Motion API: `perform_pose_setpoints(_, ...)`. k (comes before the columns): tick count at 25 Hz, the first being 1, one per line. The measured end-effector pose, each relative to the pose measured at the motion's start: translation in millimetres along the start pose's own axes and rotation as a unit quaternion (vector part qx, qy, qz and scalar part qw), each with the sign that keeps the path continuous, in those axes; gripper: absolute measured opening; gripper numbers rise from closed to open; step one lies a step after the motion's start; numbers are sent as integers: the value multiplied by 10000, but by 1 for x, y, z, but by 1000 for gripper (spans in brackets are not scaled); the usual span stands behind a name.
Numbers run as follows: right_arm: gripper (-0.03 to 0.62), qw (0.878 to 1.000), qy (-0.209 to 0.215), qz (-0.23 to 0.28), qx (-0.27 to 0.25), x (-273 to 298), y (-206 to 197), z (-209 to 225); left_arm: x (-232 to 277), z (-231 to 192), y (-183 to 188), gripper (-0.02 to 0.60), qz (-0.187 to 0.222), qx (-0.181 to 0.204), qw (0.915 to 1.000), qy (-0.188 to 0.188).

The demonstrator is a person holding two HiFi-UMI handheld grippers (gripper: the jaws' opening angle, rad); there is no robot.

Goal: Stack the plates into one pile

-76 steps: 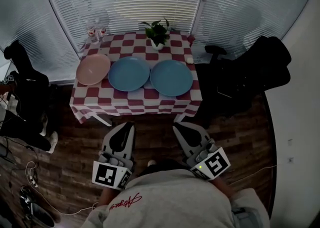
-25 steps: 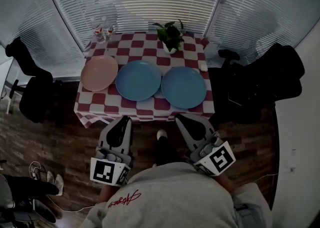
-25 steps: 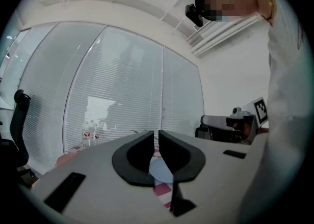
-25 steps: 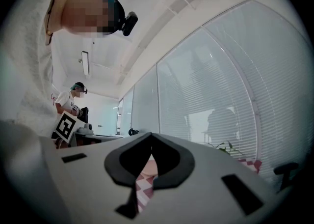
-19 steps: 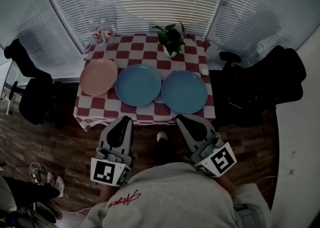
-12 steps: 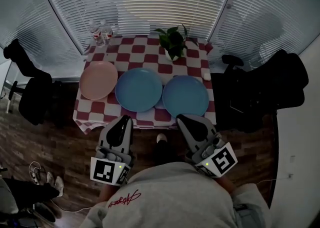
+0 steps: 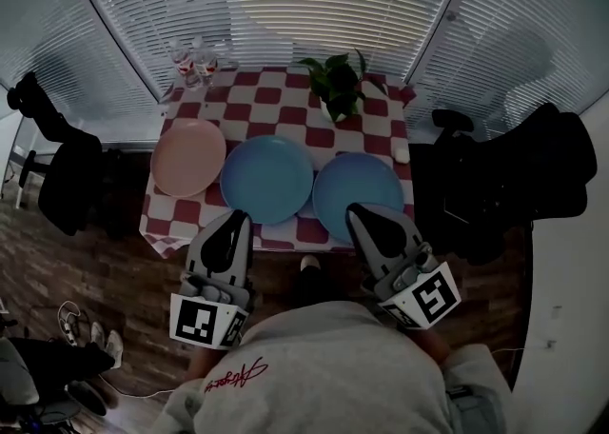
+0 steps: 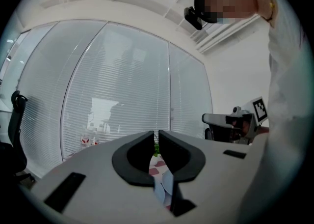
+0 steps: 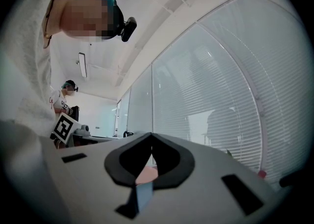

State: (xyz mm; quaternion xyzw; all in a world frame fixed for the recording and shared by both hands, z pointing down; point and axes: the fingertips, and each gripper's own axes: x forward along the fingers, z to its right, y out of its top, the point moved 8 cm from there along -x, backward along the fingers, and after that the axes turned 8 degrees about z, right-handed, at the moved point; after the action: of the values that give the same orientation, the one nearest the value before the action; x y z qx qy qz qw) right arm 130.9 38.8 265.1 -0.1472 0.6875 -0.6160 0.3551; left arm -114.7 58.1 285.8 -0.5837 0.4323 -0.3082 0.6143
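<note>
Three plates lie in a row on the red-and-white checked table point(image 7: 285, 108): a pink plate point(image 7: 187, 157) at the left, a blue plate point(image 7: 266, 179) in the middle and a second blue plate point(image 7: 366, 187) at the right. My left gripper point(image 7: 240, 218) hangs shut and empty just short of the table's front edge, below the middle plate. My right gripper point(image 7: 359, 210), also shut and empty, overlaps the near rim of the right blue plate. In the left gripper view the jaws point(image 8: 156, 134) meet with nothing between them. The right gripper view shows the same of its jaws point(image 9: 151, 137).
A potted plant point(image 7: 338, 85) stands at the table's back right and small glasses point(image 7: 190, 61) at its back left. Window blinds curve behind the table. A black office chair point(image 7: 504, 185) stands to the right and another dark chair point(image 7: 57, 161) to the left on the wooden floor.
The table has come nearer in the head view. Both grippers have moved forward to its front edge, the right one now over the right plate's rim. Both jaws stay shut.
</note>
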Motion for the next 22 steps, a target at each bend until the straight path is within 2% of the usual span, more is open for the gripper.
perform_pose_setpoints(11,11,10000,2,3,7,27,-5,41,36,-17,-6,38,-49,58,9999,122)
perform_pose_setpoints(22,11,9997,237,11,49,59,-18,81,74,-32,-16,38,-16,127,9994,329)
